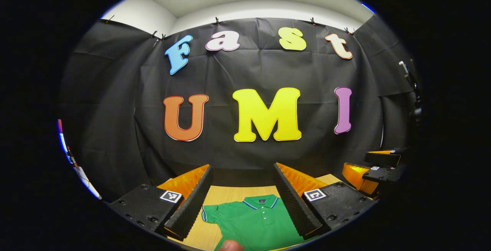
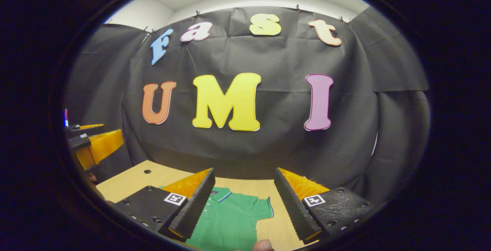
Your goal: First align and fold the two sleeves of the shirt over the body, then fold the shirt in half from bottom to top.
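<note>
Left gripper [image 1: 243, 197], fingers wide apart and holding nothing, hangs above the shirt [image 1: 255, 222], which lies flat, collar up, on the table [image 1: 224, 195] at the bottom centre of the left gripper view; right gripper [image 2: 243, 199], equally wide and empty, looks down on the shirt's other sleeve [image 2: 262, 208] at the bottom centre of its own view. Sleeves look spread out to the sides, so I judge no fold is made. Risks: a pinch too deep picks up the body layer with the sleeve and drags the shirt askew; uneven hands give mismatched folds.
</note>
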The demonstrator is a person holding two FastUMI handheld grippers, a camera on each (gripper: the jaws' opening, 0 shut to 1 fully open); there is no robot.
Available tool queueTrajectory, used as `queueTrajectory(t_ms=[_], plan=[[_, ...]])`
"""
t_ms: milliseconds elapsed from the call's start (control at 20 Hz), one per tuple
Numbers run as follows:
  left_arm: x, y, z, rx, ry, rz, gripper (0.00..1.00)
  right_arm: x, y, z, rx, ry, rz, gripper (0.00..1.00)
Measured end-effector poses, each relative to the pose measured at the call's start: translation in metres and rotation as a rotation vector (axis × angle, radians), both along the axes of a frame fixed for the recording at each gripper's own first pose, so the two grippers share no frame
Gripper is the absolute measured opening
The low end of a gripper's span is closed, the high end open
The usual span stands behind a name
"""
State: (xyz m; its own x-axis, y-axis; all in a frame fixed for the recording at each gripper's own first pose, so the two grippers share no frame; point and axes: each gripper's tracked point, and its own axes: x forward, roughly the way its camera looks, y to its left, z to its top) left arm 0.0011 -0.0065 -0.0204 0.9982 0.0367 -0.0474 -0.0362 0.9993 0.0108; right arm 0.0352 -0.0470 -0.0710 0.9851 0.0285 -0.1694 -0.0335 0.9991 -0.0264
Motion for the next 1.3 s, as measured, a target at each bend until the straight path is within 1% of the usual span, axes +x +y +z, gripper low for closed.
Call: queueTrajectory(t_ms=[150,200,300,450,500,650,800,850,950,1050,1100,1200,1250,1300], plan=[[0.005,0.001,-0.006,0.011,0.016,0.014,1.0,0.019,-0.018,-0.034,-0.018,0.068,-0.003,0.95],[0.006,0.001,-0.008,0.006,0.02,0.018,1.0,0.028,-0.025,-0.049,-0.022,0.098,-0.005,0.97],[0.01,0.002,-0.01,0.007,0.026,0.033,0.99,0.044,-0.039,-0.081,-0.021,0.16,-0.005,0.95],[0.016,0.003,-0.01,0.018,0.029,0.051,0.99,0.069,-0.061,-0.127,-0.011,0.252,-0.003,0.95],[0.016,0.004,-0.01,0.019,0.027,0.056,0.99,0.079,-0.069,-0.143,-0.006,0.289,-0.011,0.97],[0.019,0.006,-0.014,0.023,0.034,0.068,1.0,0.11,-0.087,-0.188,0.002,0.369,-0.026,0.96],[0.023,0.007,-0.014,0.023,0.03,0.082,0.99,0.14,-0.1,-0.233,-0.03,0.429,-0.029,0.95],[0.024,0.008,-0.015,0.023,0.033,0.088,0.99,0.148,-0.104,-0.249,-0.036,0.45,-0.026,0.94],[0.027,0.011,-0.02,0.028,0.047,0.103,1.0,0.161,-0.103,-0.281,-0.029,0.502,-0.01,0.97],[0.027,0.011,-0.031,0.023,0.077,0.117,0.99,0.171,-0.104,-0.306,-0.027,0.541,0.013,0.95],[0.026,0.012,-0.033,0.018,0.084,0.13,0.99,0.173,-0.105,-0.315,-0.029,0.56,0.026,0.97],[0.024,0.014,-0.038,0.006,0.102,0.15,1.0,0.18,-0.104,-0.328,-0.021,0.585,0.036,0.95],[0.023,0.015,-0.043,0.004,0.115,0.157,0.99,0.187,-0.103,-0.332,-0.014,0.587,0.035,0.98],[0.023,0.016,-0.047,0.004,0.127,0.166,0.99,0.191,-0.104,-0.336,-0.016,0.591,0.036,0.95]])
